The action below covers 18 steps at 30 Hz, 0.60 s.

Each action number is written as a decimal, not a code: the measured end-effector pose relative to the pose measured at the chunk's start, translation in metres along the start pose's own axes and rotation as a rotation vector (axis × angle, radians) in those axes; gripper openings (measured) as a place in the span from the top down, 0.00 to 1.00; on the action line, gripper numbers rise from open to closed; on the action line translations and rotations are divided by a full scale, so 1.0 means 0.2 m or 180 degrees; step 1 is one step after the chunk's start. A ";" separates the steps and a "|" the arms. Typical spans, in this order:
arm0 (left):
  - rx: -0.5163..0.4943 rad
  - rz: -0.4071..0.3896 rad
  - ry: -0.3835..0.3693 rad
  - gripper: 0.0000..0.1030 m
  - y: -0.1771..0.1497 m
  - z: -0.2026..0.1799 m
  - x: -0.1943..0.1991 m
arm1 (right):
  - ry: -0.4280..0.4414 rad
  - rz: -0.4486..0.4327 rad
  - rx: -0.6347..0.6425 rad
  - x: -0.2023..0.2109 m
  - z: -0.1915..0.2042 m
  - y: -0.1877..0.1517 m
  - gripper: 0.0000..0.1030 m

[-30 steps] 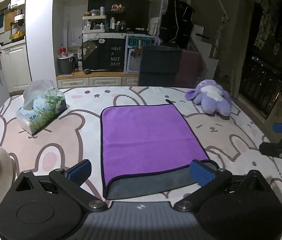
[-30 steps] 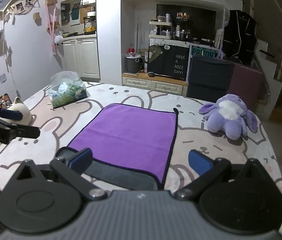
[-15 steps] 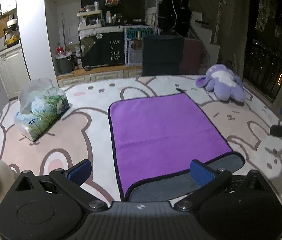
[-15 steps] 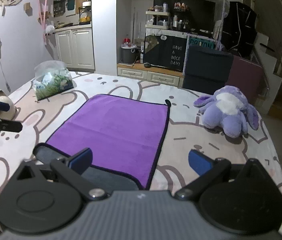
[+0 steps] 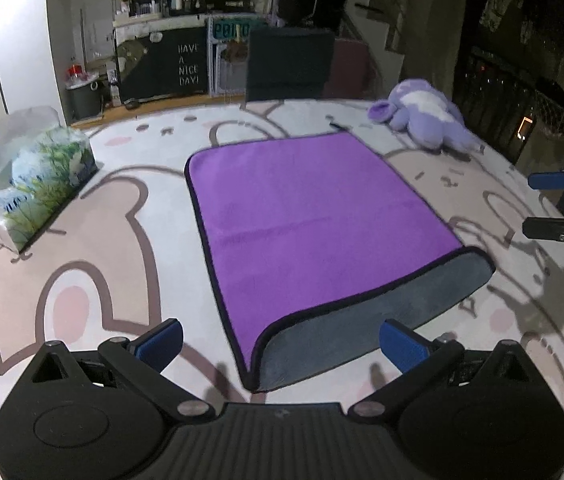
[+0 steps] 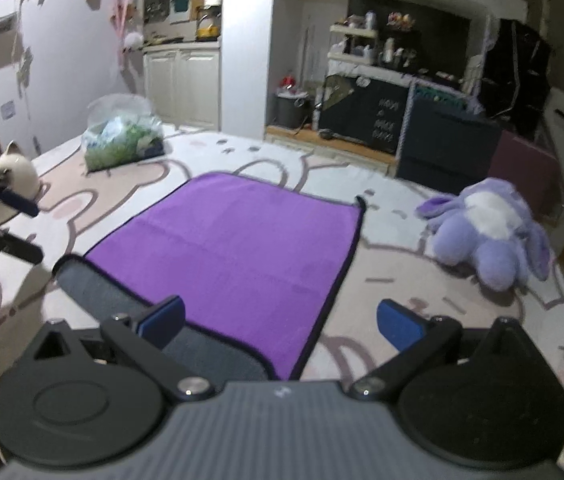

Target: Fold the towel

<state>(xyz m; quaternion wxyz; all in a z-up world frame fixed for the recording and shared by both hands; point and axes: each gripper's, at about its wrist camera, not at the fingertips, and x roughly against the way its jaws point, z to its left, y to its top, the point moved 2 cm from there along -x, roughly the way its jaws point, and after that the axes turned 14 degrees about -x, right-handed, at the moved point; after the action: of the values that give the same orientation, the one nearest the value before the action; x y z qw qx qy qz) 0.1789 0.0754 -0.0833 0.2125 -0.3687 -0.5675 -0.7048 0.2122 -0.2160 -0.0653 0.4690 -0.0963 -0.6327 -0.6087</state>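
A purple towel (image 5: 310,216) with a black hem lies folded on the rabbit-print table cover; its grey underside (image 5: 362,332) sticks out as a strip along the near edge. It also shows in the right wrist view (image 6: 242,252). My left gripper (image 5: 280,346) is open and empty, above the towel's near left corner. My right gripper (image 6: 280,322) is open and empty, above the near right corner. Each gripper shows in the other's view: the right one (image 5: 562,208), the left one (image 6: 2,224).
A tissue pack in a plastic bag (image 5: 34,184) sits at the left. A purple plush rabbit (image 5: 426,120) lies at the far right. A cream cat figure (image 6: 14,170) stands near the left edge. Cabinets and dark boxes stand behind the table.
Both grippers have moved forward over the table and nearer the towel's near corners. The towel has not moved. Both stay open.
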 end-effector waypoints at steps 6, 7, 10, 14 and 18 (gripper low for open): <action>0.0042 0.0107 -0.0140 0.01 -0.06 0.06 -0.07 | 0.0014 0.0133 0.0023 -0.09 0.00 -0.06 0.00; 0.0086 0.0118 -0.0183 0.01 -0.07 0.06 -0.07 | 0.0001 0.0160 0.0029 -0.11 -0.01 -0.05 0.00; 0.0179 0.0145 -0.0272 0.08 -0.09 0.08 -0.09 | 0.0069 0.0361 -0.0066 -0.15 -0.03 -0.07 0.00; 0.0257 0.0206 -0.0371 0.21 -0.10 0.10 -0.12 | 0.0159 0.0606 -0.0173 -0.21 -0.04 -0.09 0.06; 0.0314 0.0235 -0.0414 0.34 -0.10 0.10 -0.14 | 0.0166 0.0755 -0.0230 -0.26 -0.05 -0.09 0.25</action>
<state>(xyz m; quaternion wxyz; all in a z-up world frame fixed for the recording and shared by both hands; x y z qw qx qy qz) 0.1883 0.0970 -0.1166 0.2189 -0.4235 -0.6002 -0.6422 0.2319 -0.2049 -0.1171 0.5502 -0.1715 -0.5821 -0.5736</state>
